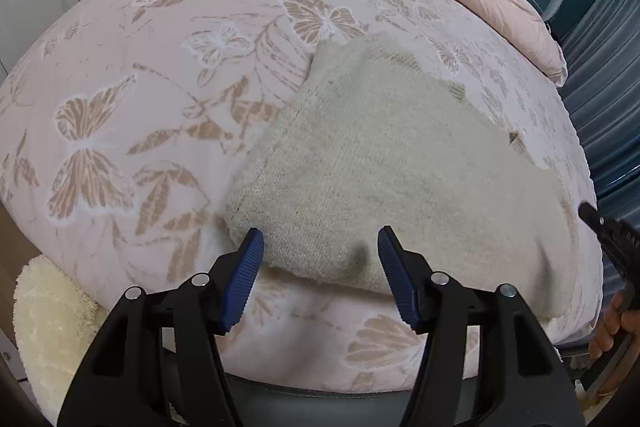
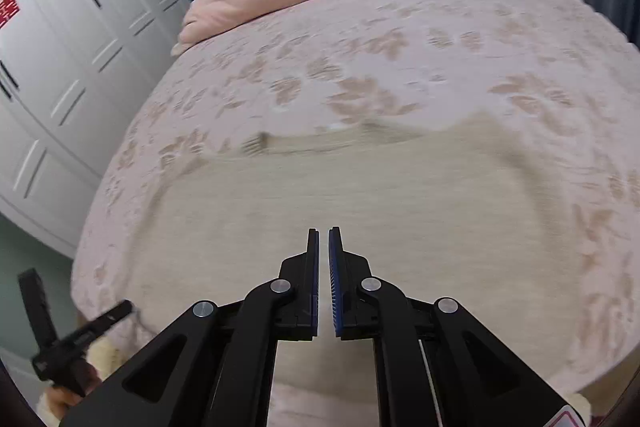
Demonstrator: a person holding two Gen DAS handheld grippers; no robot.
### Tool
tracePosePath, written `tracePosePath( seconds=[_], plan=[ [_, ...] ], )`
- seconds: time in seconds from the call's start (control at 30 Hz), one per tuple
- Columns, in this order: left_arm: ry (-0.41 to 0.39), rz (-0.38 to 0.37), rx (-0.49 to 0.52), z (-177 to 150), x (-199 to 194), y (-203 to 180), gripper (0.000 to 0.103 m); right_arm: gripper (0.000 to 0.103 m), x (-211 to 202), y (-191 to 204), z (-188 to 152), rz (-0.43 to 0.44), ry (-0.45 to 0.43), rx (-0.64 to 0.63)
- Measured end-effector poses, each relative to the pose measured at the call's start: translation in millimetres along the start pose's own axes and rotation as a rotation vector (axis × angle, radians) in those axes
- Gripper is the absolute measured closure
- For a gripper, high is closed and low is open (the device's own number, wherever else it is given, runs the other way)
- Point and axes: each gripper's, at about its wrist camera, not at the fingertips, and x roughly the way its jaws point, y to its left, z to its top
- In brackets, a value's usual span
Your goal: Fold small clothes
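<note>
1. Lying on the butterfly bedspread [image 1: 120,75], the cream knit garment [image 1: 380,167] appears to be folded over at least once; further folds and tidying probably remain.
2. The left gripper [image 1: 320,267] is wide open, its fingers flanking the near hem at 6 o'clock, gripping nothing.
3. The right gripper [image 2: 324,267] is nearly closed and empty.
4. The right view is motion-blurred, so the garment's far edge, toward 12 o'clock, is hard to read.
</note>
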Motion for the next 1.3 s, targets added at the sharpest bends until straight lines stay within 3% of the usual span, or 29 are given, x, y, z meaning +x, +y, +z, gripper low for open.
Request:
tracePosePath(
  seconds=[0.1, 0.2, 0.27, 0.37, 0.43, 0.53, 0.57, 0.67, 0.73, 0.83, 0.93, 1.03, 1.07, 1.1, 1.17, 1.2, 1.23, 1.3],
  plan=[
    [0.013, -0.005, -0.023, -2.7, 4.7, 2.7, 0.045, 0.096, 69.9, 45.1, 10.2, 0.021, 0.128, -0.064],
    [0.019, -0.001, -0.020, -3.2, 6.5, 4.5, 0.045, 0.100, 137.5, 74.1, 9.1, -0.047, 0.257, -0.134],
    [0.026, -0.012, -0.033, -2.5, 5.4, 8.3, 0.045, 0.097, 139.9, 87.4, 13.2, -0.108, 0.224, -0.161],
    [0.024, -0.043, -0.065, -2.1, 2.8, 16.9, 0.045, 0.095, 117.8, 102.4, 22.9, 0.005, 0.160, -0.092],
    [0.031, -0.066, -0.096, -1.8, 4.1, 20.6, 0.045, 0.095, 123.0, 112.3, 24.4, 0.006, 0.168, -0.104],
    [0.039, -0.080, -0.117, -2.4, 5.2, 17.4, 0.044, 0.098, 162.9, 119.5, 17.7, -0.044, 0.251, -0.142],
    [0.041, -0.080, -0.112, -2.4, 4.9, 15.1, 0.044, 0.099, 166.8, 118.7, 18.3, -0.048, 0.233, -0.145],
    [0.045, -0.114, -0.123, -4.3, 0.4, 10.0, 0.039, 0.096, 148.7, 115.5, 28.0, 0.014, 0.216, -0.093],
    [0.041, -0.130, -0.130, -5.9, -2.5, 7.9, 0.038, 0.097, 114.7, 100.3, 30.1, 0.061, 0.143, -0.086],
    [0.044, -0.115, -0.099, -7.9, -1.3, 0.3, 0.038, 0.097, 68.0, 38.6, 27.7, 0.005, 0.056, -0.019],
    [0.053, -0.106, -0.088, -9.5, 1.4, -8.0, 0.038, 0.095, 29.4, -60.3, 24.1, -0.126, 0.011, 0.141],
    [0.050, -0.101, -0.055, -12.5, 1.2, -22.6, 0.038, 0.095, 5.6, -157.8, 10.0, -0.228, 0.014, 0.332],
    [0.047, -0.092, -0.041, -13.7, 1.4, -28.3, 0.037, 0.103, 8.1, -180.9, 4.5, -0.279, 0.041, 0.344],
    [0.048, -0.086, -0.037, -14.4, 2.4, -32.3, 0.036, 0.103, 9.8, -199.1, -0.7, -0.289, 0.062, 0.357],
    [0.053, -0.092, -0.054, -14.9, 3.7, -36.3, 0.032, 0.103, -4.0, -207.9, -6.4, -0.252, 0.036, 0.413],
    [0.048, -0.103, -0.079, -14.8, 3.7, -34.7, 0.028, 0.096, -12.7, -196.7, -5.3, -0.239, 0.008, 0.398],
    [0.040, -0.106, -0.115, -14.3, 3.9, -31.0, 0.025, 0.089, -18.6, -177.4, -2.6, -0.221, -0.016, 0.350],
    [0.015, -0.096, -0.211, -13.7, 4.6, -18.8, 0.020, 0.089, -23.1, -127.2, -0.1, -0.166, -0.041, 0.231]
  ],
)
